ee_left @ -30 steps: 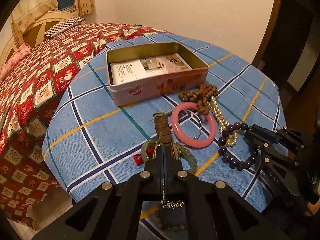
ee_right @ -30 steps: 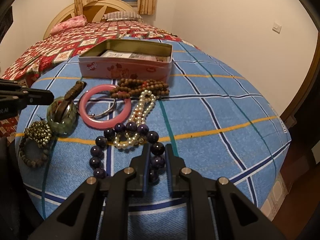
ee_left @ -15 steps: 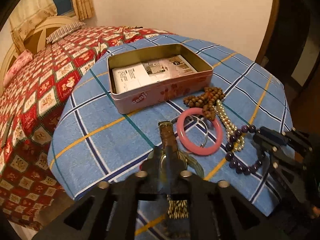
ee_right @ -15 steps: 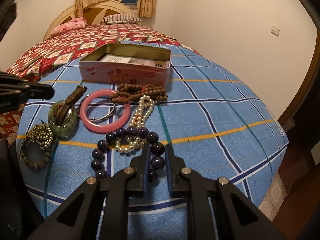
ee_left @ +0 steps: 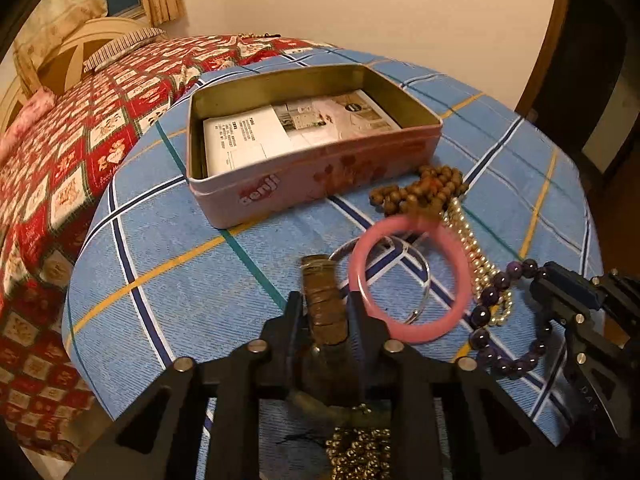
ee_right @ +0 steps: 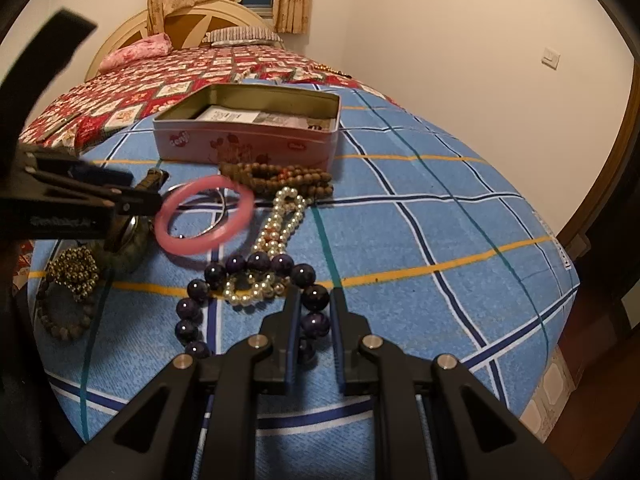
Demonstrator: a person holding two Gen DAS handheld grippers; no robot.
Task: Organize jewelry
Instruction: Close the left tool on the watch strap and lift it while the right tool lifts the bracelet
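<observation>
Jewelry lies on a round table with a blue checked cloth (ee_left: 180, 280). My left gripper (ee_left: 324, 300) points steeply down, its jaws a little apart around a brown banded bracelet (ee_left: 320, 280) that lies across a green bangle (ee_right: 132, 240). I cannot see the pads pressing on it. A pink bangle (ee_left: 408, 280), blurred, lies just to the right over a thin silver ring (ee_left: 418, 276). My right gripper (ee_right: 314, 300) is shut on a purple bead bracelet (ee_right: 248, 264) near the table's front edge. An open pink tin (ee_left: 320, 176) stands behind, with papers in it.
Brown wooden beads (ee_left: 420, 192) and a pearl strand (ee_right: 280, 220) lie between the tin and the purple beads. A gold bead cluster (ee_right: 76, 272) and a dull bead bracelet (ee_right: 64, 320) sit under the left gripper. A bed with a red quilt (ee_left: 60, 160) is on the left.
My left gripper went from shut to slightly open and moved down and forward, so the brown bracelet now sits between its fingers. The pink bangle has blurred. The right gripper kept still.
</observation>
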